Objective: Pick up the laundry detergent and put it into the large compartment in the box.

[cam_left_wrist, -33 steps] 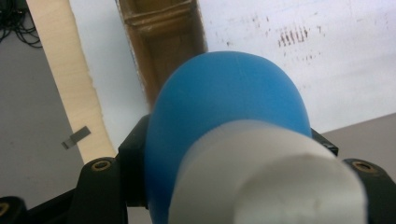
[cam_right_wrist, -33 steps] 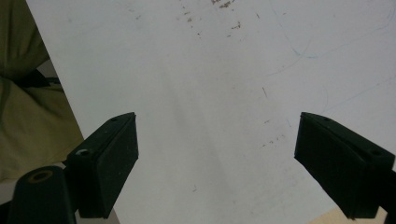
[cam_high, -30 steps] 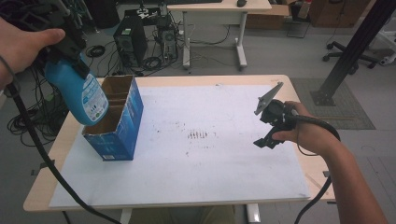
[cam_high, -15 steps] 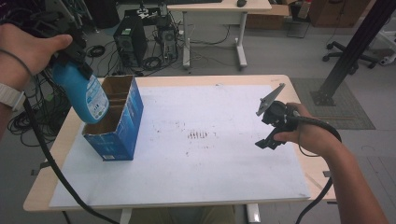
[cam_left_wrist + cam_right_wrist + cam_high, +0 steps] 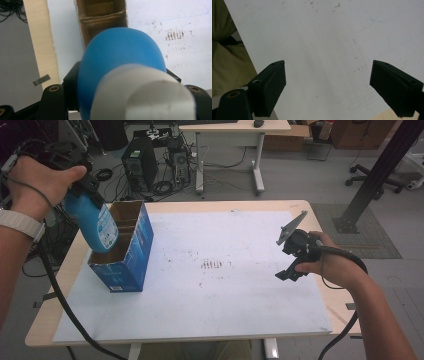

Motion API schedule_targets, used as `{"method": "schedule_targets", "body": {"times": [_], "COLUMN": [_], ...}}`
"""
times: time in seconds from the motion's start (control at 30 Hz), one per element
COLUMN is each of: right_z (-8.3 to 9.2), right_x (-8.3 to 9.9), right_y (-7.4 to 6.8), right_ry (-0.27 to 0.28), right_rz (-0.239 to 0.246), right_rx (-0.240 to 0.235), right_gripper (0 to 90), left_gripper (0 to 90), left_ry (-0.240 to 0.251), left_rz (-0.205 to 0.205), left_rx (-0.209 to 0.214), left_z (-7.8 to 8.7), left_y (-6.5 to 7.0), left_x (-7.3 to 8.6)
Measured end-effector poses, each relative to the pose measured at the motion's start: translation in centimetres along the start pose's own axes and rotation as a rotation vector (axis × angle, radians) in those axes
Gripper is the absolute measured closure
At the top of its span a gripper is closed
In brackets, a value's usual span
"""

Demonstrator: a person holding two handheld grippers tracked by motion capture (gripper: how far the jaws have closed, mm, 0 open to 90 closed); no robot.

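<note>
The left gripper [image 5: 82, 187] is clamped on a blue plastic bottle with a white cap [image 5: 92, 222], its jaws pressing the bottle's sides (in the left gripper view [image 5: 120, 100] the blue body [image 5: 122, 57] bulges out between them). The bottle hangs base-down below this gripper, its lower end sunk into the open top of a tall blue cardboard box with a brown inside [image 5: 125, 252]. Beyond the bottle, the box's inside [image 5: 105, 17] shows a cardboard divider, with the far compartment seemingly empty. The box stands at the left end of the white sheet covering the wooden table [image 5: 225, 205], near the sheet's left edge; the table's pale rim runs just beside it.

The right gripper [image 5: 292, 257] is held well away to the other side, over the sheet's right edge, jaws spread wide [image 5: 327, 82] with nothing between them. Between the two grippers lies a broad stretch of bare, lightly smudged sheet [image 5: 220, 285].
</note>
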State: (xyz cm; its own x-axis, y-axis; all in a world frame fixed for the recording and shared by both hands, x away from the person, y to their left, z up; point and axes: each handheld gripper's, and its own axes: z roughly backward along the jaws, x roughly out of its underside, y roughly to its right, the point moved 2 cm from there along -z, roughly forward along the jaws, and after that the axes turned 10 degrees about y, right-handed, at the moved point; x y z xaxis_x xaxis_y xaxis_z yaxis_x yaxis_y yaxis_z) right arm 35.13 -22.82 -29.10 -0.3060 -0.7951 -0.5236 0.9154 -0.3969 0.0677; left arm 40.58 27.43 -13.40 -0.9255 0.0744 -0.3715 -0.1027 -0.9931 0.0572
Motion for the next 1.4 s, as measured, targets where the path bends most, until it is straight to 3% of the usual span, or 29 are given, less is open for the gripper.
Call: {"method": "schedule_targets", "body": {"times": [1.4], "right_z": [-0.5], "right_x": [0.9], "right_y": [0.1], "right_ry": [-0.010], "right_rz": [-0.016], "right_rx": [-0.009], "right_gripper": [13.3], "left_gripper": [37.4], "left_ry": [-0.009], "left_rz": [0.012], "left_rx": [0.007], "left_z": [-8.6], "left_y": [-0.4], "left_x": [1.5]}}
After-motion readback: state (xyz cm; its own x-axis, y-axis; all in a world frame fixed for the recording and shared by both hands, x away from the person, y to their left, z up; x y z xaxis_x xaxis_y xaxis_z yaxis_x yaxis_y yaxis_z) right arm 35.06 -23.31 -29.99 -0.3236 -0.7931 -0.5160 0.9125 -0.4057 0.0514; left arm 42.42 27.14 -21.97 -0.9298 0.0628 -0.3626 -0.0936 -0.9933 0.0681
